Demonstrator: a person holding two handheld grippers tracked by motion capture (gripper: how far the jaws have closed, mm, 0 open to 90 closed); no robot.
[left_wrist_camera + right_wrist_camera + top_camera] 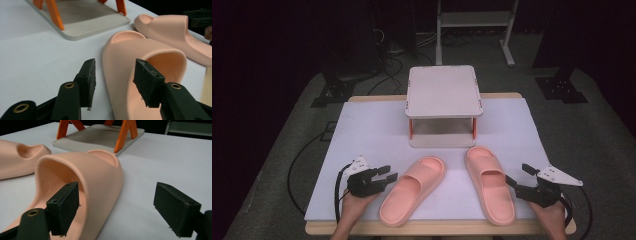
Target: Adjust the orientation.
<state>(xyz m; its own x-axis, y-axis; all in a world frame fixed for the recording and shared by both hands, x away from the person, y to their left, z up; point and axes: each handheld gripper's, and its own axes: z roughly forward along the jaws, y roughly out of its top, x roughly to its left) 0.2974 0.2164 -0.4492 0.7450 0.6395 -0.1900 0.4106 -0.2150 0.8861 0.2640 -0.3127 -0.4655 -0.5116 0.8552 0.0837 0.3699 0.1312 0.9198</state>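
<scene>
Peach foam slippers: two lie side by side on the white-covered bench (pixel 362 130), toes toward the small shelf stand (pixel 443 92).
Left slipper (pixel 412 190): just to the right of the left hand-held gripper (pixel 388 176); in the left gripper view its outer rim runs up between the two black pads, with one pad over the footbed and the other outside over the cover, neither pressing on it.
Left hand-held gripper state: jaws apart, gripping nothing.
Right slipper (pixel 489 182): just to the left of the right hand-held gripper (pixel 518 175); in the right gripper view one pad sits inside the strap opening and the other stands well apart over bare cover.
Right hand-held gripper state: jaws wide apart, holding nothing.
Cut off: both heels leave the bottom of the gripper views; the stand's top is cropped there, leaving orange legs and a grey base.
Hard to make out: whether the right gripper's inner pad touches the footbed.
Writing: none readable on slippers or stand.
</scene>
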